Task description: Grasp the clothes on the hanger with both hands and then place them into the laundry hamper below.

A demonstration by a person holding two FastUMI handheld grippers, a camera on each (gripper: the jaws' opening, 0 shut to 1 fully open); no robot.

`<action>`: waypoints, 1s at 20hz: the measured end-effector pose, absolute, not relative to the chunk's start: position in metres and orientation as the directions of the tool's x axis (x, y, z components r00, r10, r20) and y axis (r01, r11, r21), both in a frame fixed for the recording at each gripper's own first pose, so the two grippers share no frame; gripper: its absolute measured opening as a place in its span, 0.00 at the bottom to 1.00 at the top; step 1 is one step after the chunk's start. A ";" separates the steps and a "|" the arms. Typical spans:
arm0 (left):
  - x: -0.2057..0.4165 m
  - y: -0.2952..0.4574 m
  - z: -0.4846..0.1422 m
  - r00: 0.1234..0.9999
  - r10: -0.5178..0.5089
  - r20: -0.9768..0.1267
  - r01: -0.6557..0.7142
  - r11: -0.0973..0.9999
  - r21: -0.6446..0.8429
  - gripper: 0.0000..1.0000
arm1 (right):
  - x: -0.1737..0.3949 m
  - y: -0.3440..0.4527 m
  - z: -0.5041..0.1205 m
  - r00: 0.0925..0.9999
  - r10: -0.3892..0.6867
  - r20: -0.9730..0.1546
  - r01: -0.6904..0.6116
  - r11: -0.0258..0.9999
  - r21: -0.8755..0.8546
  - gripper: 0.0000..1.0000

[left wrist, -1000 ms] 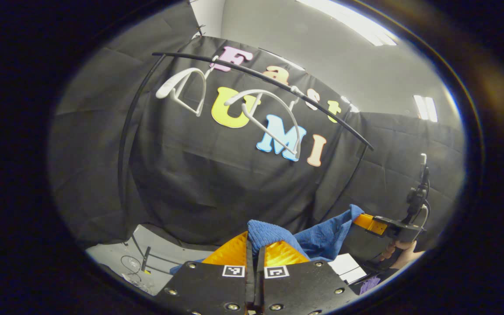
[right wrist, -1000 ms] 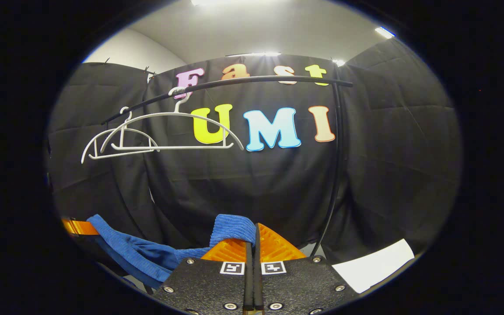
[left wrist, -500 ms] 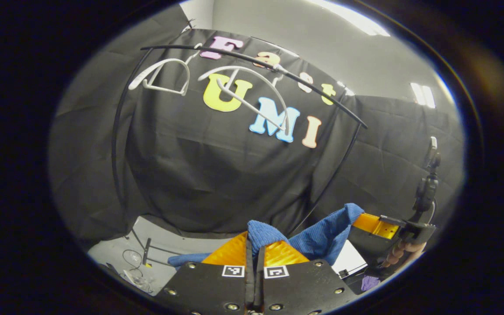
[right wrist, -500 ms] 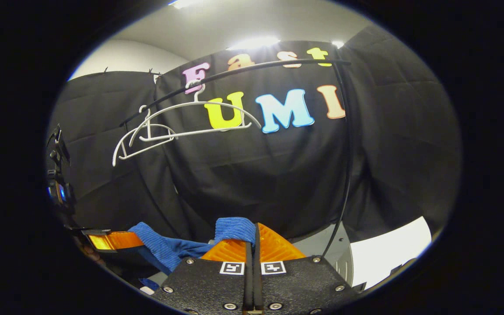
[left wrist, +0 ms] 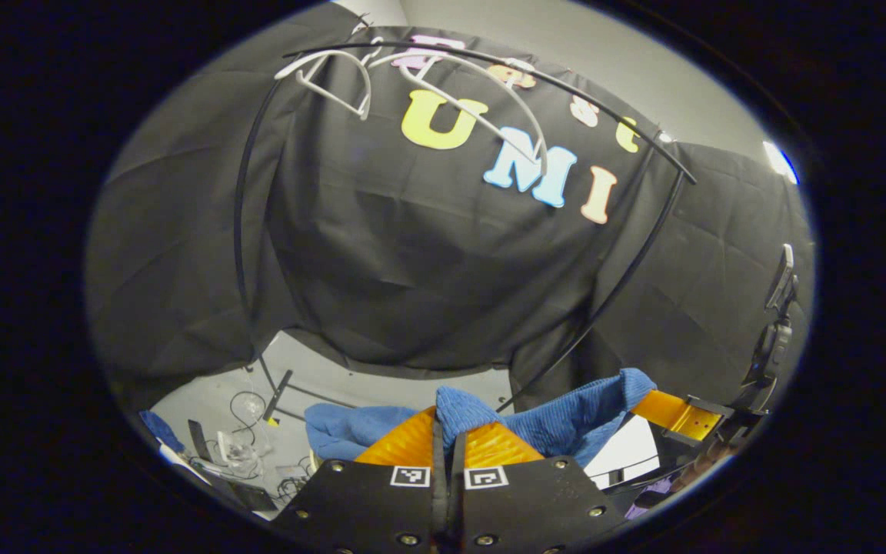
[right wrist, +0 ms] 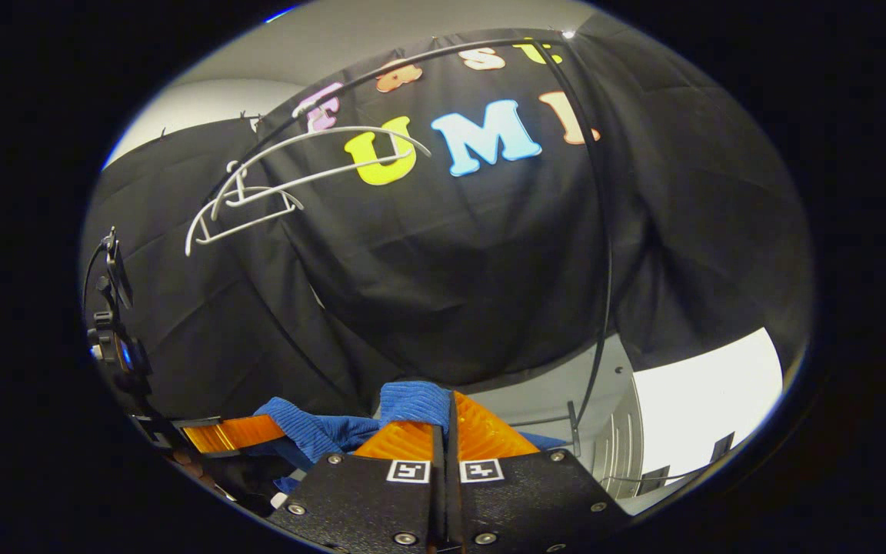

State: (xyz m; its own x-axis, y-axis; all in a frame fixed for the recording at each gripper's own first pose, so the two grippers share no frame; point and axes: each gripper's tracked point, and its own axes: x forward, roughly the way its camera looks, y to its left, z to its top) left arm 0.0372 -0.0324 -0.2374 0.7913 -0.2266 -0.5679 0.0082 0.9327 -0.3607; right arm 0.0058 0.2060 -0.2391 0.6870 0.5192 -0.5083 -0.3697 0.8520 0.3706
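Both grippers clamped on blue garment, held low, well under the rack rail.

Left gripper [left wrist: 447,431] pinched tight on a fold of the blue garment [left wrist: 566,415]; cloth bunches over its fingertips and runs across to the right gripper [left wrist: 670,409] at the lower right of the left gripper view, also biting the cloth. In the right gripper view, right gripper [right wrist: 443,419] closed on a blue fold, garment [right wrist: 312,431] spanning to the left gripper [right wrist: 228,433] at lower left. Two white hangers [right wrist: 258,192] hang bare on the black rail [left wrist: 566,81], near its left end. Floor [left wrist: 320,385] with cables below. Hamper not identifiable.
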 end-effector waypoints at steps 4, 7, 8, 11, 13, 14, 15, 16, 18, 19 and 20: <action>0.038 -0.035 -0.285 0.736 -0.217 -0.641 -0.011 0.943 -0.332 0.01 | 0.002 0.204 -0.271 0.659 0.473 -0.584 -0.351 0.881 0.317 0.00; 0.040 -0.026 -0.324 0.695 -0.234 -0.680 -0.003 0.945 -0.328 0.01 | -0.002 0.212 -0.297 0.638 0.438 -0.633 -0.346 0.898 0.273 0.00; 0.043 -0.022 -0.336 0.681 -0.245 -0.691 0.008 0.945 -0.327 0.05 | -0.005 0.213 -0.309 0.628 0.419 -0.656 -0.334 0.906 0.259 0.01; 0.043 -0.014 -0.373 0.641 -0.277 -0.716 0.059 0.948 -0.313 0.00 | -0.008 0.218 -0.336 0.599 0.369 -0.711 -0.291 0.927 0.236 0.01; 0.045 -0.009 -0.400 0.610 -0.287 -0.738 0.082 0.950 -0.302 0.00 | -0.009 0.225 -0.352 0.584 0.339 -0.737 -0.265 0.938 0.221 0.01; 0.047 -0.008 -0.410 0.599 -0.293 -0.745 0.089 0.949 -0.301 0.01 | -0.009 0.229 -0.360 0.576 0.325 -0.750 -0.258 0.943 0.210 0.01; 0.049 -0.004 -0.419 0.593 -0.297 -0.749 0.101 0.950 -0.297 0.01 | -0.011 0.231 -0.367 0.568 0.315 -0.760 -0.251 0.946 0.204 0.01; 0.052 -0.001 -0.427 0.585 -0.295 -0.755 0.112 0.952 -0.285 0.01 | -0.014 0.233 -0.374 0.561 0.306 -0.769 -0.243 0.949 0.200 0.01; 0.055 0.004 -0.439 0.567 -0.295 -0.770 0.124 0.954 -0.274 0.01 | -0.015 0.236 -0.385 0.550 0.289 -0.783 -0.226 0.955 0.194 0.01; 0.056 0.004 -0.443 0.561 -0.301 -0.772 0.131 0.952 -0.276 0.01 | -0.015 0.238 -0.388 0.549 0.283 -0.787 -0.216 0.957 0.193 0.01; 0.058 0.003 -0.445 0.556 -0.308 -0.772 0.142 0.950 -0.276 0.05 | -0.016 0.240 -0.390 0.548 0.278 -0.789 -0.209 0.959 0.193 0.01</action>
State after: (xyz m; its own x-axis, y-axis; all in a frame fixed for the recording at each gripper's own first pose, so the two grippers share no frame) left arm 0.0577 0.0028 -0.4452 0.5560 -0.3078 -0.7721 0.1423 0.9504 -0.2764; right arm -0.0158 0.2400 -0.3902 0.5480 0.2777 -0.7891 -0.2086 0.9589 0.1925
